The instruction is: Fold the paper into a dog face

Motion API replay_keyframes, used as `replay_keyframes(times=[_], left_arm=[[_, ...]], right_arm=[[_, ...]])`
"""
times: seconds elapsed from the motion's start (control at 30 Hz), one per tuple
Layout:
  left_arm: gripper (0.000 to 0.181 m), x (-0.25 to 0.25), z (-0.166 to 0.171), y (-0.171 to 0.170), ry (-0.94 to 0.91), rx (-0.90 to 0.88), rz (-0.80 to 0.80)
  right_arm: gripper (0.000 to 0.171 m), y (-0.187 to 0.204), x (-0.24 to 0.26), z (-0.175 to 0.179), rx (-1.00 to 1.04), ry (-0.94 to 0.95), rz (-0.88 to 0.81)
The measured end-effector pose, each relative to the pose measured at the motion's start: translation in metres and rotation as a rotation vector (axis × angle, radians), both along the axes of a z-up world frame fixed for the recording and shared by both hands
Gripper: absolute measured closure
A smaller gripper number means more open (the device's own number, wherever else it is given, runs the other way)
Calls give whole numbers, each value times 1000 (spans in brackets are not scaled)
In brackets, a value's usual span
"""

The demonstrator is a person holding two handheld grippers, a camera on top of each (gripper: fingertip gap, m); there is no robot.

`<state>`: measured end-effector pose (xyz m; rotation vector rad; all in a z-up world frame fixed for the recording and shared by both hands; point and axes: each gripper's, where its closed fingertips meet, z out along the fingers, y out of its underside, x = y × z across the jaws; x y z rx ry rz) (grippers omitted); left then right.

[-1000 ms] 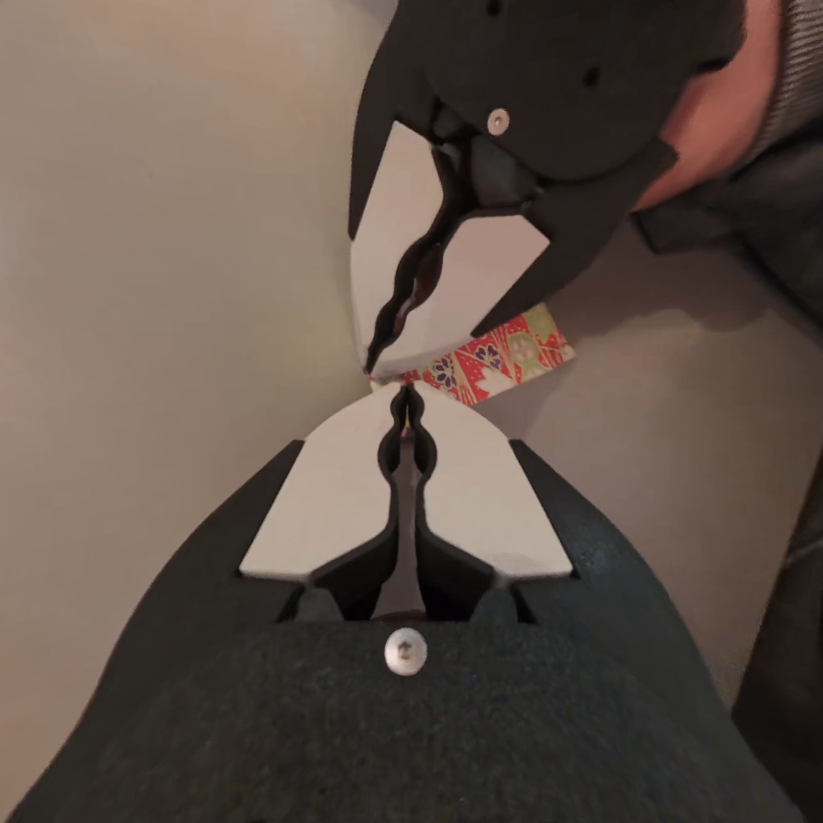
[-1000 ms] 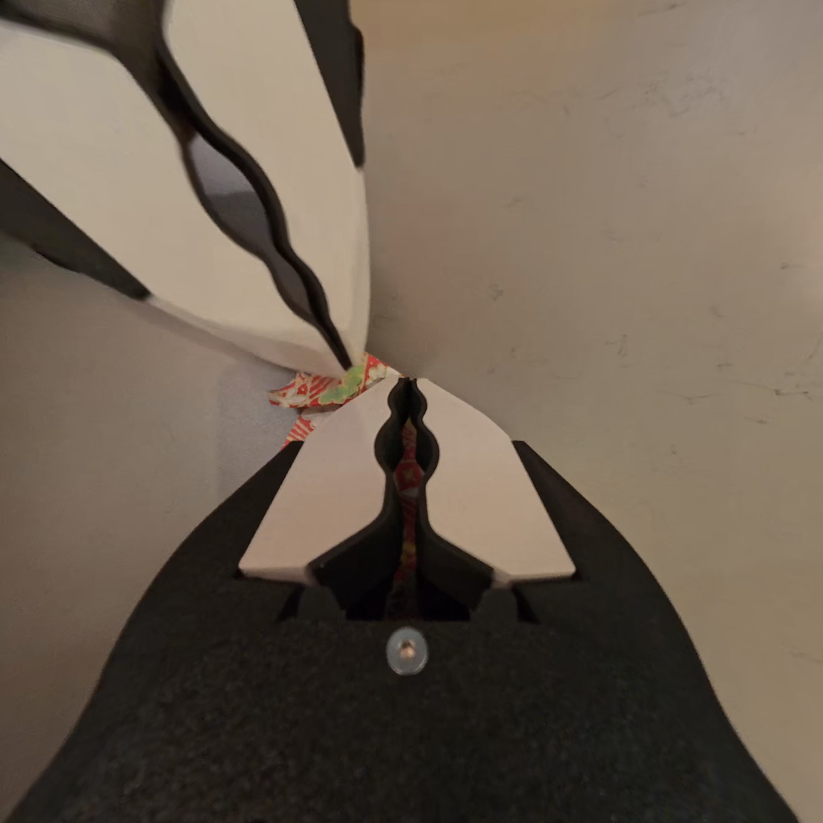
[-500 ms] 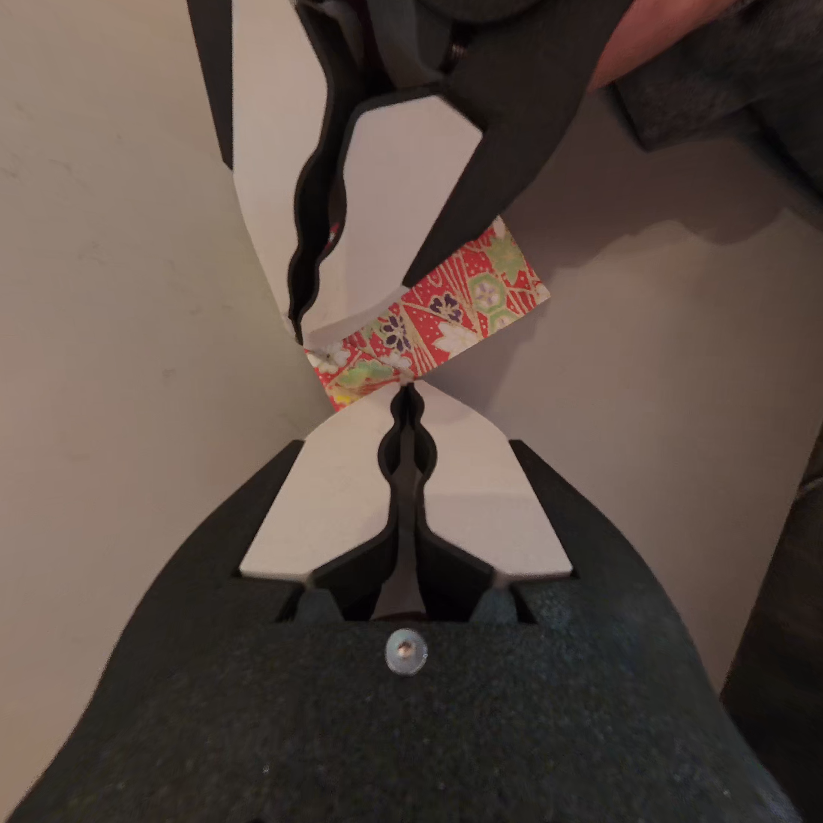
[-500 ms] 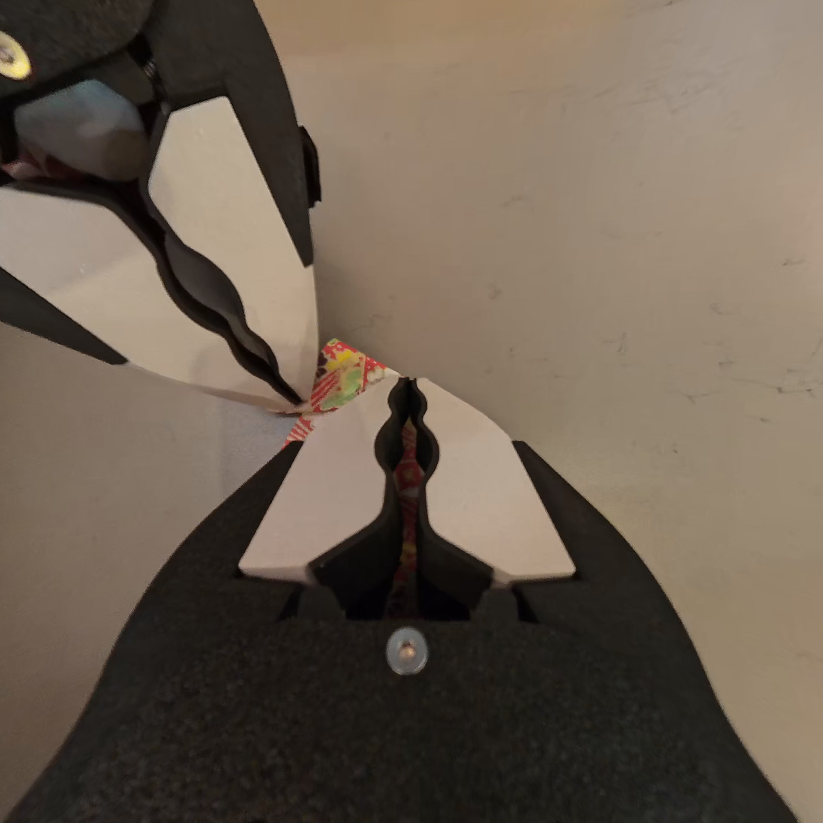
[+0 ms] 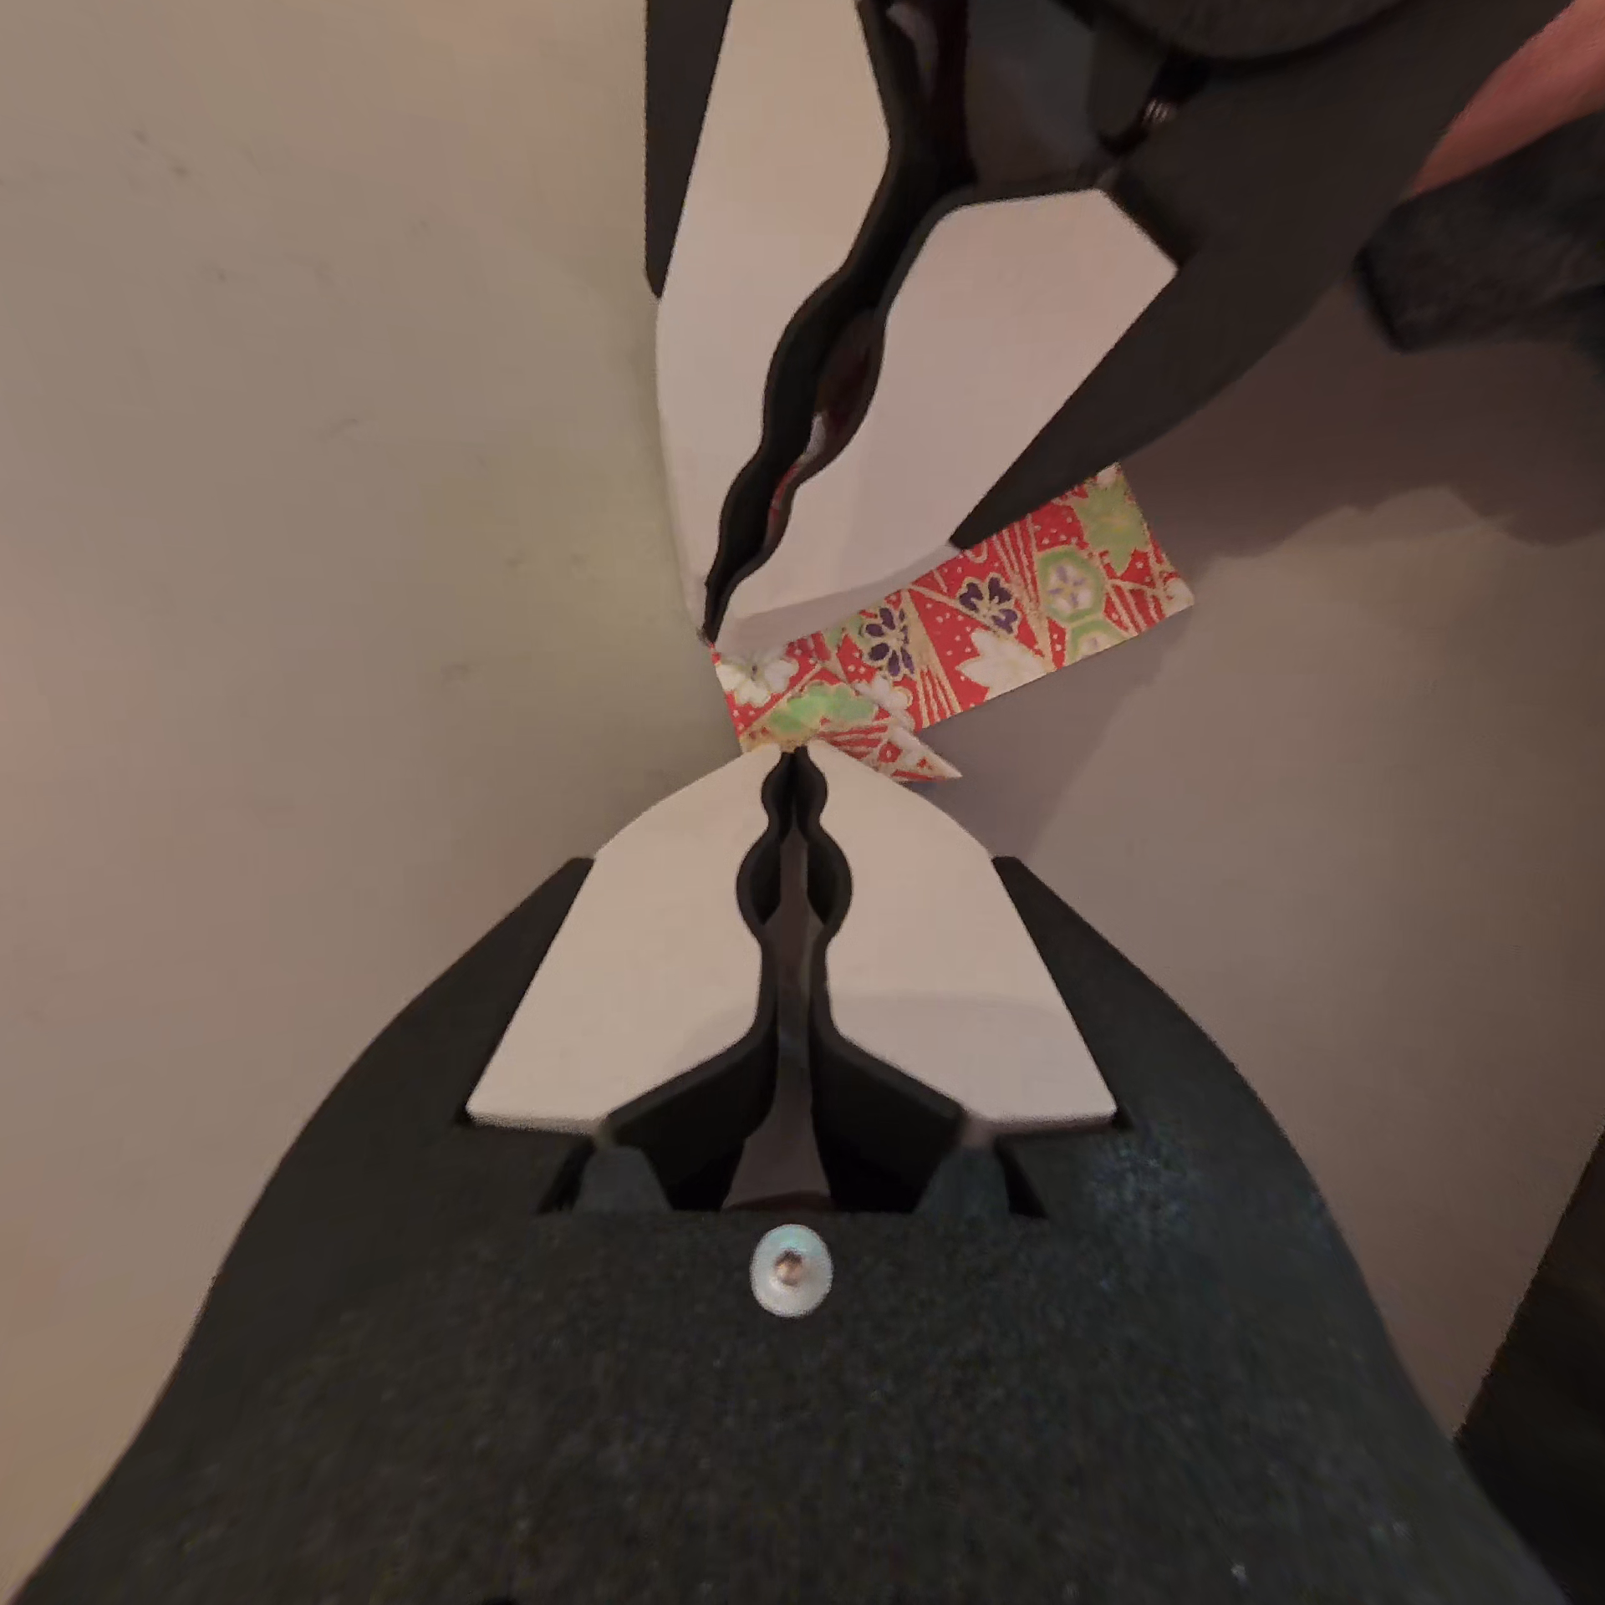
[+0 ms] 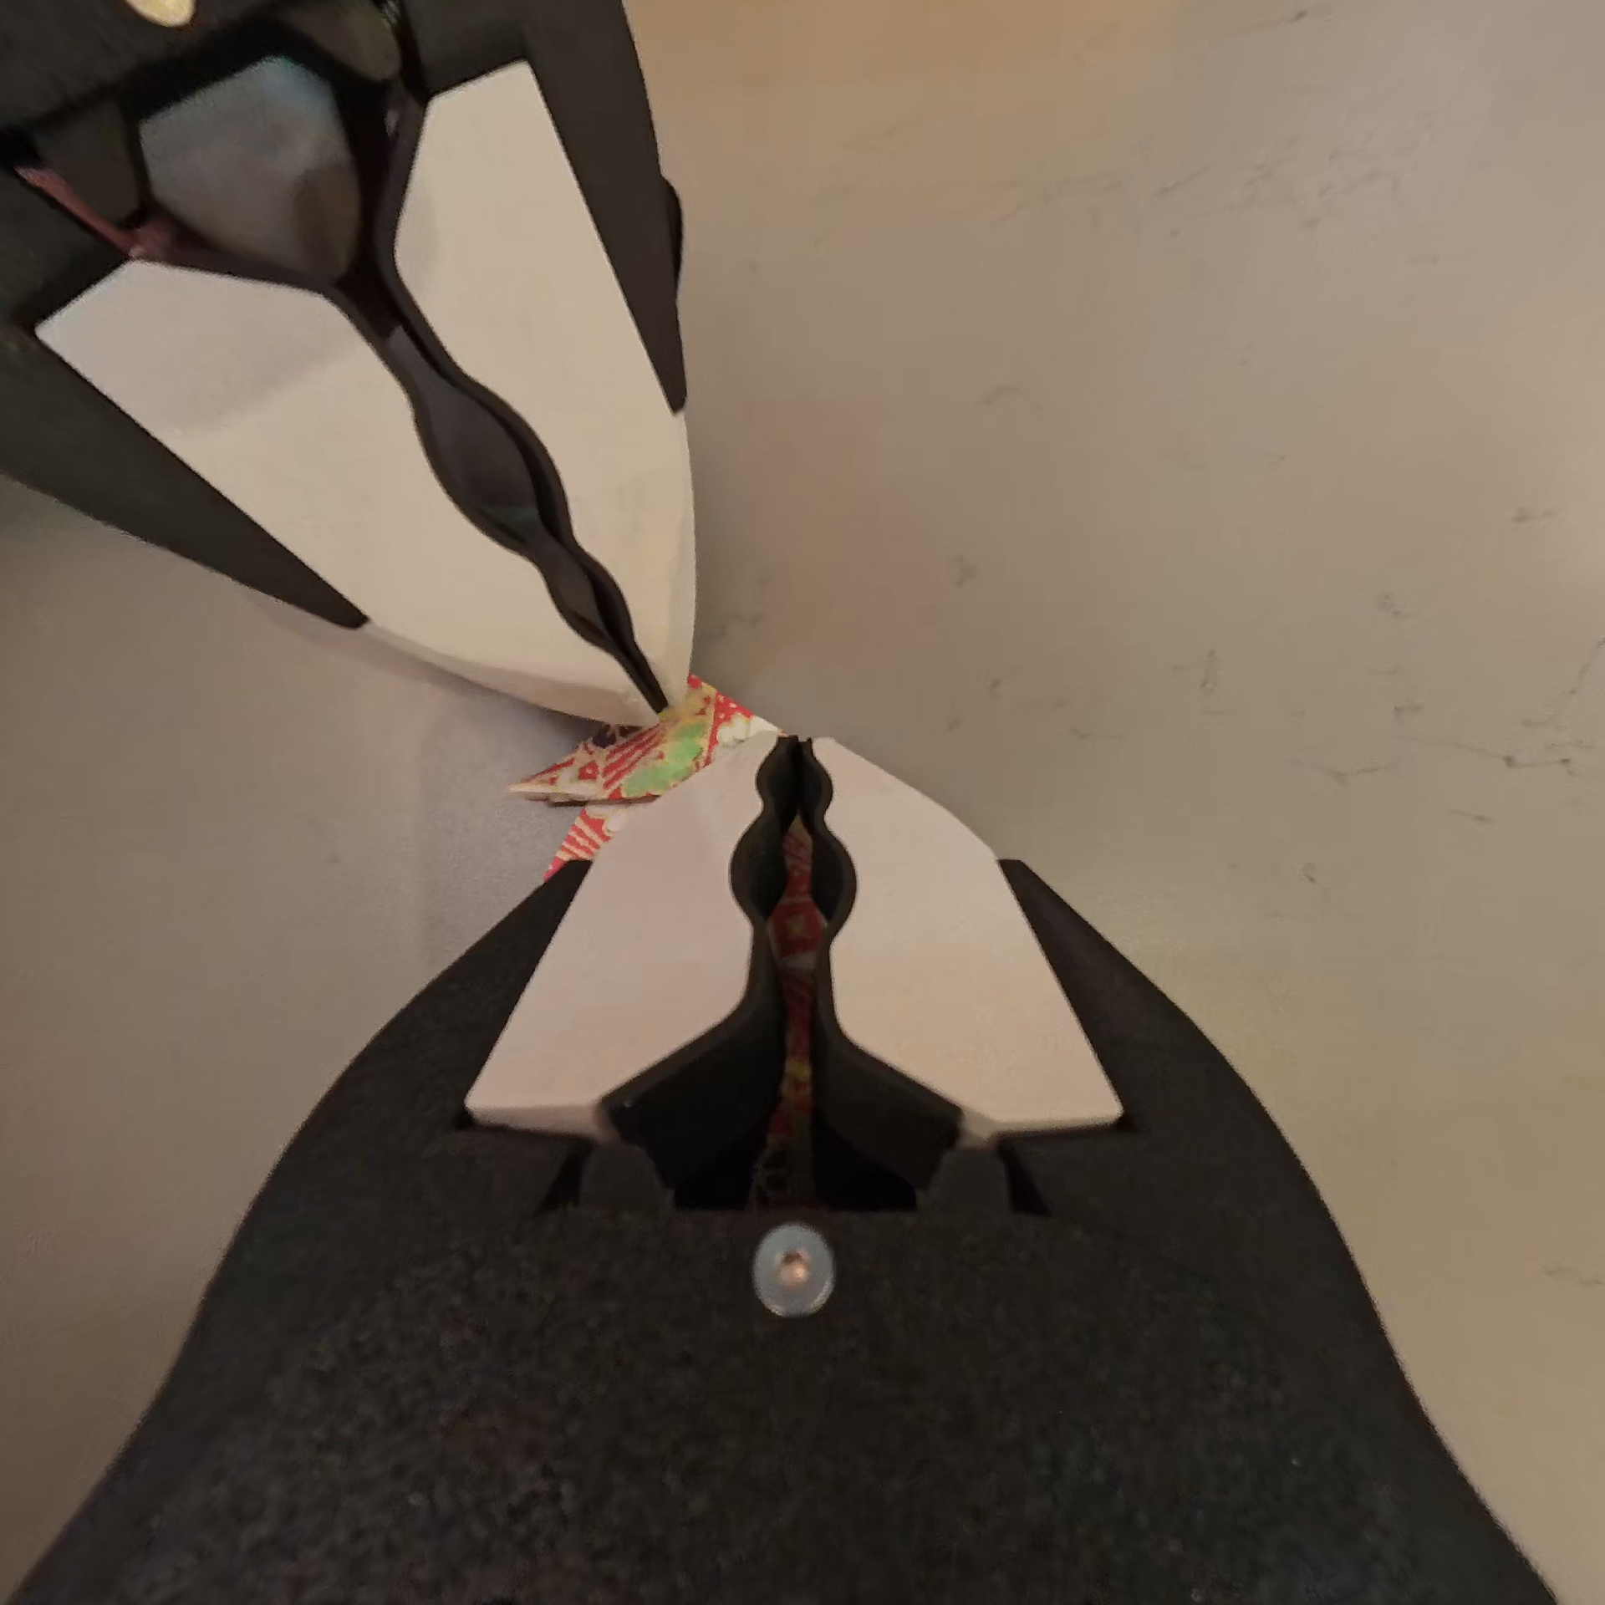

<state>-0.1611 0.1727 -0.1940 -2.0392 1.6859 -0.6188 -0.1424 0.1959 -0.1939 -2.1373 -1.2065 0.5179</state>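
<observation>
The paper (image 5: pixel 955 643) is a small folded piece with a red, green and white flower pattern, held just above the beige table. My left gripper (image 5: pixel 792 760) is shut, its tips pinching the paper's lower edge beside a small folded flap (image 5: pixel 921 764). My right gripper (image 5: pixel 714 621) comes in from above in the left wrist view and is shut on the paper's upper part. In the right wrist view the right gripper (image 6: pixel 795 743) has paper (image 6: pixel 795 955) running back between its fingers. The left gripper (image 6: pixel 664 702) pinches the paper's corner (image 6: pixel 660 756) there. Most of the paper is hidden by the fingers.
The beige table (image 5: pixel 304 521) has faint scuffs (image 6: pixel 1303 695). A person's hand (image 5: pixel 1511 113) and dark sleeve (image 5: pixel 1494 260) are at the top right of the left wrist view. A dark edge (image 5: pixel 1555 1303) shows at the lower right. The tips of both grippers are at nearly the same place.
The two grippers' tips have moved apart. More of the patterned paper shows between them, and a small folded flap has appeared by the left tips. Both stay shut.
</observation>
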Motion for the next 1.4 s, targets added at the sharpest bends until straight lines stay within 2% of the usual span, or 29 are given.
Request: replay_keyframes(times=[0.27, 0.47, 0.6, 0.83, 0.97, 1.07, 1.27, 1.4], left_arm=[[181, -11, 0, 3, -7, -28, 79], [181, 0, 16, 9, -80, -14, 97], [181, 1, 0, 11, -10, 13, 92], [181, 0, 0, 11, -42, 77, 152], [181, 1, 0, 11, -43, 71, 155], [181, 2, 0, 11, -57, 49, 168], [181, 2, 0, 11, -87, 17, 181], [181, 2, 0, 11, -77, 46, 175]], right_arm=[[171, 0, 0, 0, -8, 2, 2], [171, 0, 0, 0, -9, 3, -3], [171, 0, 0, 0, -8, 3, -4], [171, 0, 0, 1, 10, -20, -17], [171, -9, -17, 10, 6, 33, 2], [171, -5, -15, 1, 10, -24, -29], [171, -7, -13, -1, 23, -25, -20], [171, 4, 9, -1, 64, -121, -91]])
